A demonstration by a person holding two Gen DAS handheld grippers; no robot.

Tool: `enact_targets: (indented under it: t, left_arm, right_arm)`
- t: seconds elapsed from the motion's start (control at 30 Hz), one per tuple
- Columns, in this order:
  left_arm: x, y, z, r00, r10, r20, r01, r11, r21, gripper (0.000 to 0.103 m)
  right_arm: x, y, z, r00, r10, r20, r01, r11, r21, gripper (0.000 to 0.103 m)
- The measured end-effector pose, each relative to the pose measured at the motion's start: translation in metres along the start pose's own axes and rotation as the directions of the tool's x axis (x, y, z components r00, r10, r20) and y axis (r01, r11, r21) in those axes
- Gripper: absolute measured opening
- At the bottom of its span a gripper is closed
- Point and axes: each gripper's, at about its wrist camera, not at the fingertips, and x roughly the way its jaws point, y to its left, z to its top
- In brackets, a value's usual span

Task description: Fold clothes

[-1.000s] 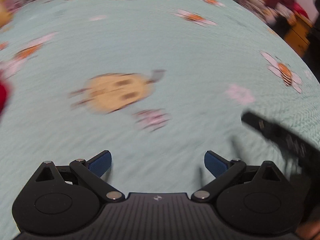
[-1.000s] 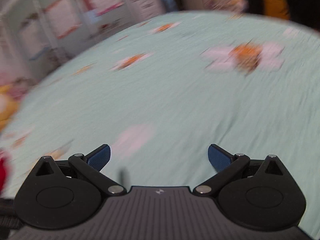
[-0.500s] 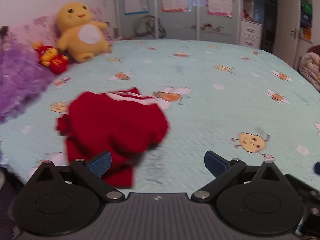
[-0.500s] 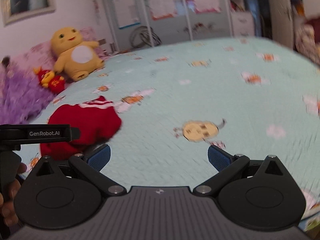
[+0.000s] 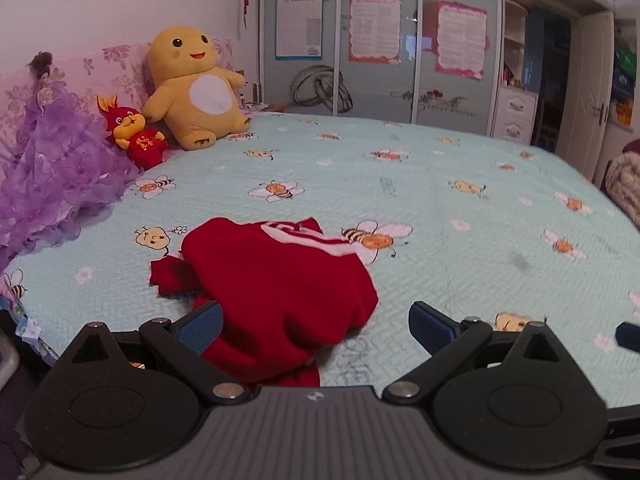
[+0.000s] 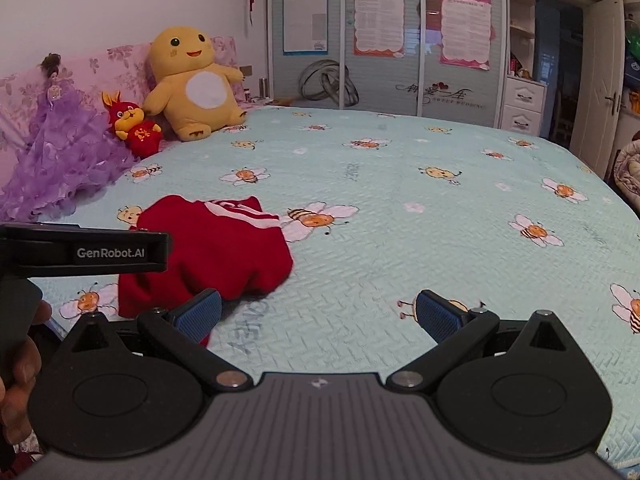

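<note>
- Red garment (image 5: 276, 288): it is lying bunched in a loose heap on the bee-print bedspread (image 5: 460, 240), near the bed's near-left edge, with its white-striped trim (image 5: 304, 236) turned toward the far side.
- Left gripper (image 5: 316, 322): you are holding it with the jaws wide apart and nothing between them. The heap is sitting directly ahead of it, overlapping the left fingertip in the left wrist view.
- Right gripper (image 6: 318, 314): its jaws are also standing wide apart and empty. From here the garment (image 6: 208, 256) is lying ahead and to the left, with bare bedspread (image 6: 400, 240) in front of the right finger.
- Deciding relation: the left gripper is the nearer of the two; the right one is facing a sideways reach to the left.
- Long axis: the heap is running roughly from near-left to far-right, though the crumpling is hiding its true outline.
- Fold state: no flat, squared fold is showing; hem and sleeves cannot be told apart.
</note>
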Motion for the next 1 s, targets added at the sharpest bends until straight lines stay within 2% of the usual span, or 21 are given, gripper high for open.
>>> enact_targets:
  t: [0.3, 0.5, 0.63, 0.73, 0.87, 1.0]
  left_arm:
    - [0.003, 0.005, 0.020, 0.999, -0.055, -0.001, 0.054, 0.997, -0.048, 0.102]
    - [0.026, -0.008, 0.032, 0.990, -0.140, -0.018, 0.138, 0.986, -0.095, 0.102]
    - [0.048, -0.016, 0.038, 0.975, -0.220, -0.040, 0.212, 0.965, -0.152, 0.102]
    - [0.067, -0.019, 0.047, 0.955, -0.294, -0.045, 0.279, 0.938, -0.205, 0.102]
    - [0.085, -0.019, 0.049, 0.929, -0.369, -0.042, 0.351, 0.909, -0.226, 0.102]
    - [0.108, -0.004, 0.032, 0.922, -0.374, -0.097, 0.339, 0.904, -0.260, 0.102]
  right_arm:
    - [-0.001, 0.007, 0.018, 0.999, -0.020, 0.025, 0.020, 1.000, -0.010, 0.102]
    - [0.007, -0.003, 0.033, 0.999, -0.039, 0.021, 0.038, 0.999, 0.023, 0.102]
    - [0.020, -0.013, 0.040, 0.996, -0.086, 0.018, 0.086, 0.996, 0.036, 0.102]
    - [0.037, -0.021, 0.044, 0.994, -0.110, -0.011, 0.110, 0.992, 0.062, 0.102]
    - [0.058, -0.026, 0.045, 0.990, -0.131, -0.060, 0.136, 0.987, 0.086, 0.102]
    - [0.080, -0.022, 0.040, 0.983, -0.148, -0.107, 0.156, 0.985, 0.069, 0.102]
